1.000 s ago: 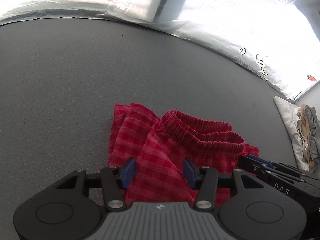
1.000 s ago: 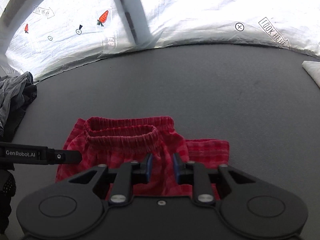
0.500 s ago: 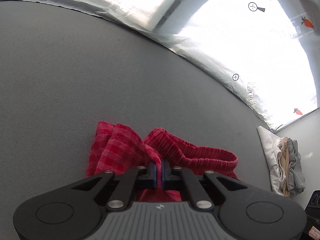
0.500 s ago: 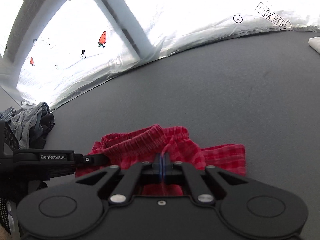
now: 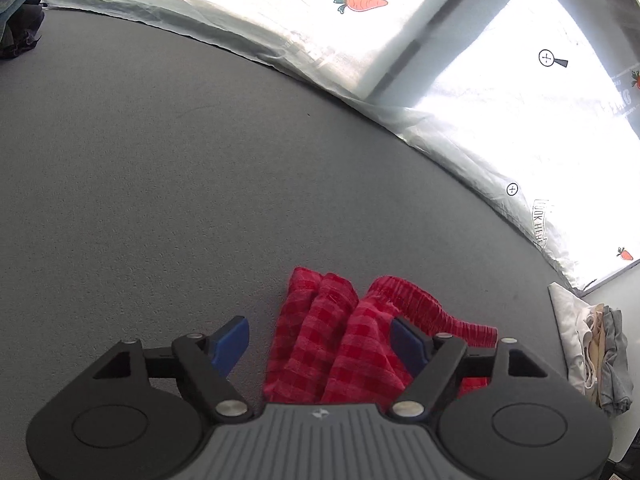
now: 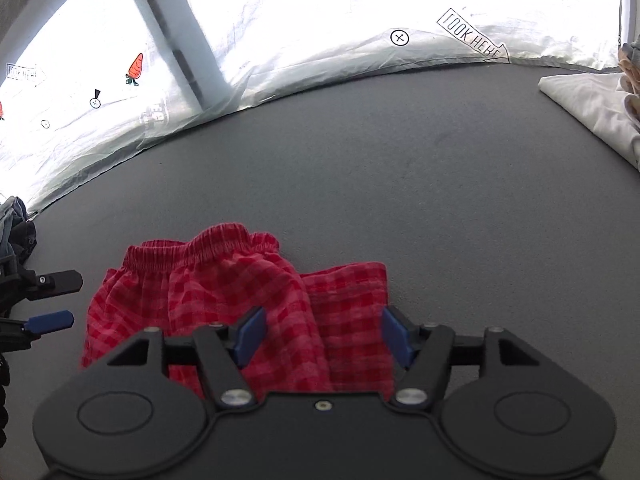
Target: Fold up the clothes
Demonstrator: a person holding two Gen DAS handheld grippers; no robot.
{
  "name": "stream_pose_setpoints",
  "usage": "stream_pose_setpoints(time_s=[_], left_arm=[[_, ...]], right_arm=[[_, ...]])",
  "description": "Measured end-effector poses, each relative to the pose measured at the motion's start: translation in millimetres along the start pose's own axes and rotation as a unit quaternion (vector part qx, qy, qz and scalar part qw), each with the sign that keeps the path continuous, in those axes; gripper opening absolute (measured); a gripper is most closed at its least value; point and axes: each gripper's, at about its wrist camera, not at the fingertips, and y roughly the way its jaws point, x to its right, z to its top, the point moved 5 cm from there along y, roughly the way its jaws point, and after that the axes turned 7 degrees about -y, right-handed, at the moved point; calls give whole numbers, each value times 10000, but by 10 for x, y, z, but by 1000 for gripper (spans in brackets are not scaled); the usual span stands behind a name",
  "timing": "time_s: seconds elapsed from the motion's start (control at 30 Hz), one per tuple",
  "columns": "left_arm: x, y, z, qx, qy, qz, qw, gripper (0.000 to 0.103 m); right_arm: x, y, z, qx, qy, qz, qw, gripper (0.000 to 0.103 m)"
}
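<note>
Left wrist view: our left gripper (image 5: 320, 340) stands over the red checked shorts (image 5: 340, 344) on the grey table (image 5: 160, 160), its jaws opening, blue pads (image 5: 232, 340) clear of the cloth that bunches between them, nothing gripped. We judge this a release after a fold; a clean job means lifting straight off so the crumpled layers are not dragged. Bare table runs wide to the left and ahead; a folded pile (image 5: 592, 352) sits near the right edge.

Right wrist view: our right gripper (image 6: 322, 338) likewise has its jaws opening, with a ridge of the shorts (image 6: 224, 292) lying loose between them, unheld. The waistband (image 6: 200, 246) faces the plastic-sheeted window (image 6: 320, 20). Open surface lies ahead; white folded cloth (image 6: 588, 112) occupies the far right, dark garments (image 6: 16, 224) the left edge.
</note>
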Motion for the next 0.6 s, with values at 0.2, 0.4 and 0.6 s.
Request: stream_pose_setpoints(time_s=[0.2,0.4,0.6], left_arm=[[-77,144,-267,-318,292,217,9988,79],[19,218,-412,-151,624,-26,9979,55],[441,129,-524,-143,1241,-404,9913,6]], right_arm=[[5,124,-221,-220,-483,-472,9975,80],[-58,223,-264,-63,-480,164,9987,71],[-283,176,-156,-28,-715,373,9967,4]])
